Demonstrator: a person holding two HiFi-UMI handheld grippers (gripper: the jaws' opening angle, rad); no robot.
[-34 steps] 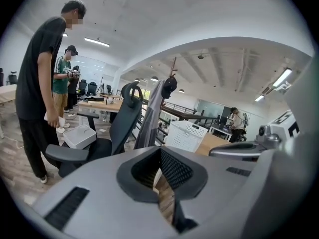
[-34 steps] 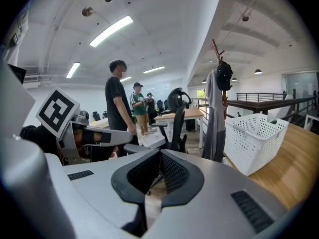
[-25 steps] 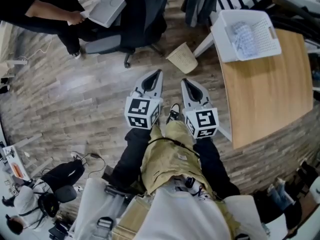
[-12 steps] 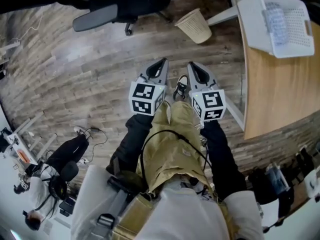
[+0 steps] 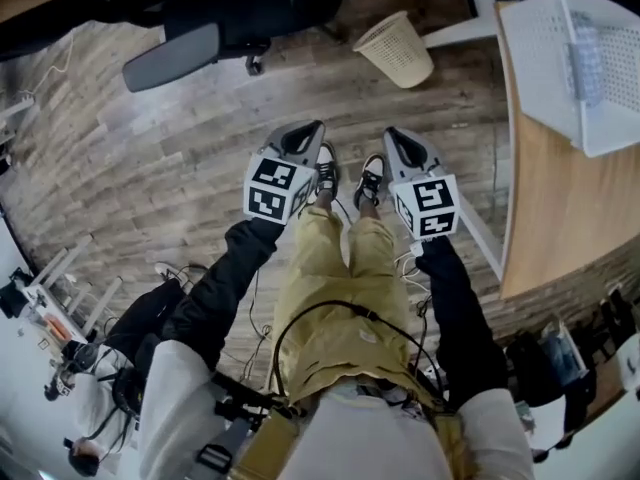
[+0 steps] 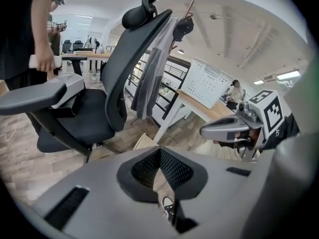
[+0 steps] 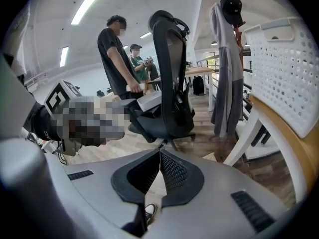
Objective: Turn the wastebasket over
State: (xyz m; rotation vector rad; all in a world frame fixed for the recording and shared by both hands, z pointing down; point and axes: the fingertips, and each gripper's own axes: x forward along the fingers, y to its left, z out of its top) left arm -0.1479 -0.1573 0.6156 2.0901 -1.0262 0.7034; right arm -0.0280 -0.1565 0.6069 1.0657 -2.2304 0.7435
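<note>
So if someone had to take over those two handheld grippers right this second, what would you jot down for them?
The left gripper has its jaws together and holds nothing.
The right gripper is the same: jaws together, empty.
The wastebasket is on the wood floor, ahead of the person's shoes, beside the white desk leg and near the office chair. Its wider end faces this way. I cannot tell whether it lies on its side or stands upended.
Done: nothing yet, the basket is untouched and both grippers are well short of it.
Left: get close, grip it, turn it over.
</note>
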